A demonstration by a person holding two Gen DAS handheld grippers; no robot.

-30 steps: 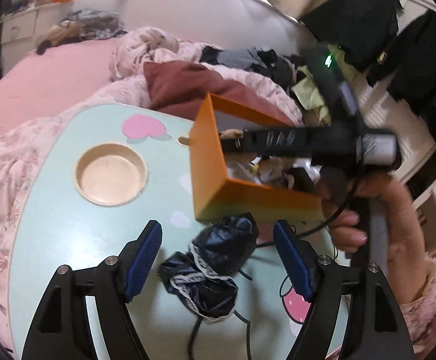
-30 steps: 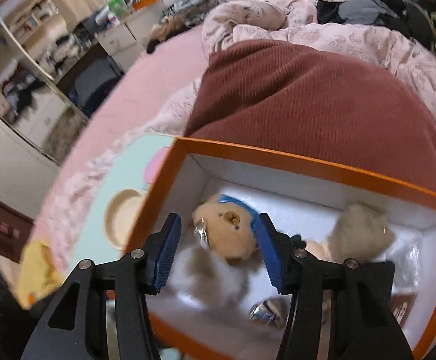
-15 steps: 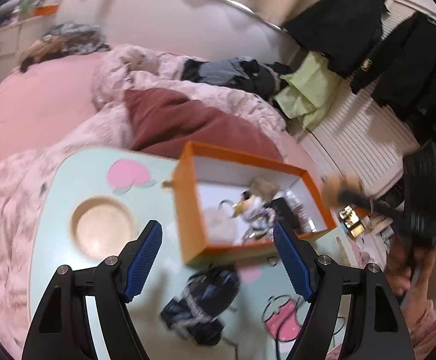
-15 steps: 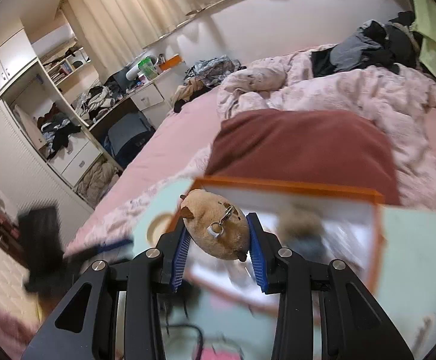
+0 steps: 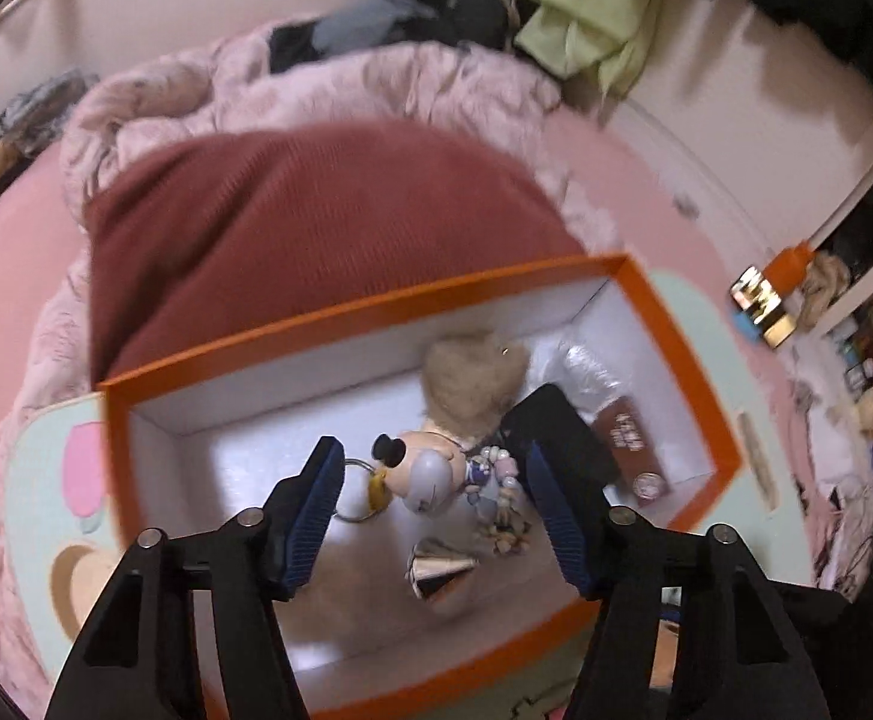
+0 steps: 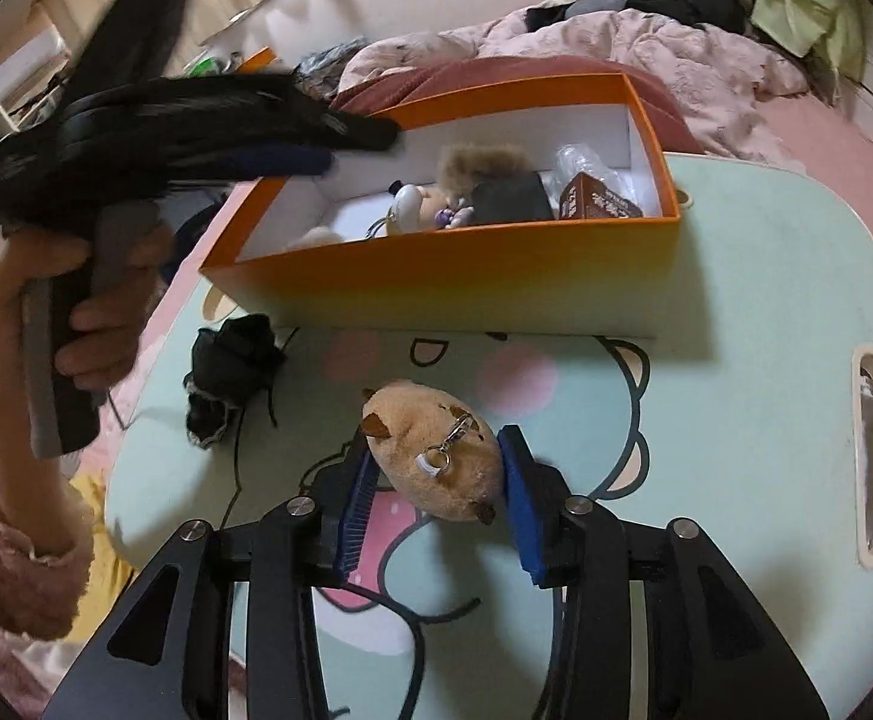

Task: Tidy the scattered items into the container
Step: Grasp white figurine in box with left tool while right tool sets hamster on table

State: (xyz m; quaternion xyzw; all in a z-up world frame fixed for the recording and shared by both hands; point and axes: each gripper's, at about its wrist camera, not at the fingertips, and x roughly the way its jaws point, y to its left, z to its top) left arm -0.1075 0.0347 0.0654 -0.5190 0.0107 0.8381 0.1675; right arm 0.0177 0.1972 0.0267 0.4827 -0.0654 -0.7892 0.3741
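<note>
The orange box point(image 5: 682, 354) with a white inside holds several small items: a round-headed keychain figure point(image 5: 427, 471), a fluffy beige pom point(image 5: 472, 369), a black item and a brown packet. My left gripper point(image 5: 430, 480) hangs open over the box, empty. In the right wrist view the box point(image 6: 448, 267) stands on the mint table point(image 6: 754, 324). My right gripper point(image 6: 436, 468) is shut on a tan plush keychain point(image 6: 436, 465), held above the table in front of the box. A black lace-trimmed pouch point(image 6: 229, 369) lies on the table left of it.
The left gripper and the hand holding it point(image 6: 94, 324) show at the left of the right wrist view, reaching over the box. A maroon cushion point(image 5: 310, 240) and pink bedding point(image 5: 328, 90) lie behind the table. A slot handle point(image 6: 871, 456) cuts the table's right side.
My left gripper rose from the black pouch and moved over the open box. My right gripper closed on the tan plush inside the box and drew it back out over the table.
</note>
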